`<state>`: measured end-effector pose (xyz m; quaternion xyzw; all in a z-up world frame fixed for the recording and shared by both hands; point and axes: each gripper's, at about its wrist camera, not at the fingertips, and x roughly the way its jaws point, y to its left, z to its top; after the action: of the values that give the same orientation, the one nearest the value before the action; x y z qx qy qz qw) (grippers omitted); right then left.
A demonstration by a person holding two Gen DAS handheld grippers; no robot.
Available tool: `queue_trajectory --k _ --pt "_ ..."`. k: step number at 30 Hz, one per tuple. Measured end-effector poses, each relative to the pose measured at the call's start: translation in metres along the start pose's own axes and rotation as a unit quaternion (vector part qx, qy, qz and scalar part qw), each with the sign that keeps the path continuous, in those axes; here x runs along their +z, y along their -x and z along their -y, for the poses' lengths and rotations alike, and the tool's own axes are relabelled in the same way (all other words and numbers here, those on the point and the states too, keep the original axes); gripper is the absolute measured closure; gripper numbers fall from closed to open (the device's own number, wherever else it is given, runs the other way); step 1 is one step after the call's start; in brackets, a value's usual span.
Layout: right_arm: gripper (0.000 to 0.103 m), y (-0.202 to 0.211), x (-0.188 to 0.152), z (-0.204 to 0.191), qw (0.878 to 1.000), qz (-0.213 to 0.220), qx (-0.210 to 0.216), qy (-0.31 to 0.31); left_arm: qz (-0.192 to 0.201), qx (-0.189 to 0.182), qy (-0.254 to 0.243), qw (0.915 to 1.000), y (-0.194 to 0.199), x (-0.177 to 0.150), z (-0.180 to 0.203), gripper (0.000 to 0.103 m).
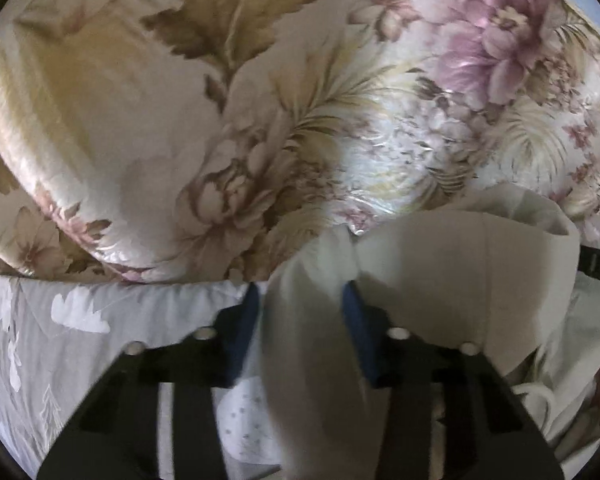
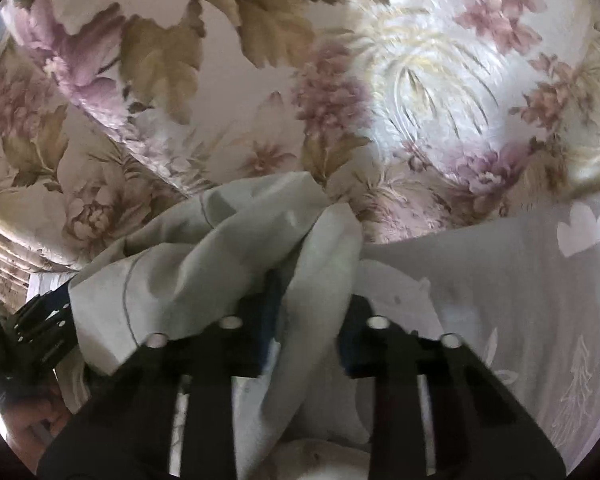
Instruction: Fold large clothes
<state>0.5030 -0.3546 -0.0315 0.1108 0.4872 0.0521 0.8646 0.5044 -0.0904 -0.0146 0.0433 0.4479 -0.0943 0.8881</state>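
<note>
The left gripper (image 1: 300, 300) pinches a fold of the pale grey-white cloth garment (image 1: 440, 280), bunched near the grey printed bedsheet's (image 1: 100, 320) edge; the right gripper (image 2: 308, 312) clamps another fold, likely to spread it.

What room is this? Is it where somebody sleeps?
Probably a bedroom. A big floral quilt lies puffed up over a grey bedsheet printed with white shapes, and a pale garment is being handled on top.

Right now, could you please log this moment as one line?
left gripper: shut on pale garment | right gripper: shut on pale garment | backdrop: floral quilt
</note>
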Motion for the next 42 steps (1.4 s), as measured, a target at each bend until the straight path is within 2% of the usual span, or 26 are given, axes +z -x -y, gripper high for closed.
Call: queue_trajectory --k 1,2,4,10,18,21,24,27,29,31,34,36,38,40,42 --pt "0.088 0.002 0.000 -0.002 1.000 0.004 0.003 0.006 0.002 0.002 -0.003 1.0000 0.001 0.000 0.002 0.078" --pt "0.089 0.006 0.000 -0.006 1.000 0.012 0.005 0.016 0.007 0.007 -0.009 0.9999 0.003 0.000 0.005 0.082" --pt "0.092 0.015 0.000 -0.013 0.999 0.027 0.003 0.032 0.016 0.022 -0.012 0.9996 0.007 0.001 0.007 0.097" --pt "0.093 0.054 -0.002 -0.039 0.995 0.070 0.013 0.064 0.048 0.022 0.003 0.9986 0.033 0.004 0.000 0.101" --pt "0.093 0.121 -0.026 -0.062 0.985 0.126 0.081 0.091 0.103 0.003 0.010 0.9946 0.100 -0.006 -0.005 0.101" --pt "0.093 0.147 -0.054 -0.070 0.977 0.143 0.106 0.120 0.123 -0.017 0.006 0.9922 0.131 -0.028 -0.006 0.101" --pt "0.093 0.167 -0.100 -0.074 0.968 0.148 0.119 0.166 0.133 -0.038 0.003 0.9904 0.159 -0.068 -0.010 0.101" --pt "0.083 0.176 -0.163 -0.070 0.956 0.139 0.106 0.236 0.121 -0.058 -0.008 0.9909 0.176 -0.126 -0.014 0.101" --pt "0.065 0.172 -0.201 -0.069 0.946 0.123 0.070 0.290 0.107 -0.064 -0.020 0.9919 0.180 -0.162 -0.015 0.101" --pt "0.039 0.173 -0.235 -0.059 0.938 0.116 0.035 0.324 0.090 -0.073 -0.023 0.9930 0.184 -0.196 -0.020 0.101" --pt "0.021 0.193 -0.266 -0.033 0.937 0.125 0.028 0.324 0.074 -0.083 -0.020 0.9936 0.198 -0.237 -0.034 0.097" --pt "0.019 0.216 -0.272 -0.016 0.942 0.146 0.035 0.300 0.084 -0.077 -0.018 0.9934 0.213 -0.248 -0.039 0.097" --pt "0.012 0.230 -0.260 -0.008 0.949 0.168 0.029 0.264 0.099 -0.067 -0.022 0.9926 0.224 -0.237 -0.038 0.083" --pt "0.011 0.235 -0.237 -0.004 0.960 0.182 0.030 0.213 0.108 -0.062 -0.021 0.9920 0.227 -0.216 -0.034 0.043" --pt "0.011 0.229 -0.204 -0.002 0.973 0.177 0.055 0.139 0.139 -0.044 -0.010 0.9893 0.228 -0.184 -0.026 0.031"
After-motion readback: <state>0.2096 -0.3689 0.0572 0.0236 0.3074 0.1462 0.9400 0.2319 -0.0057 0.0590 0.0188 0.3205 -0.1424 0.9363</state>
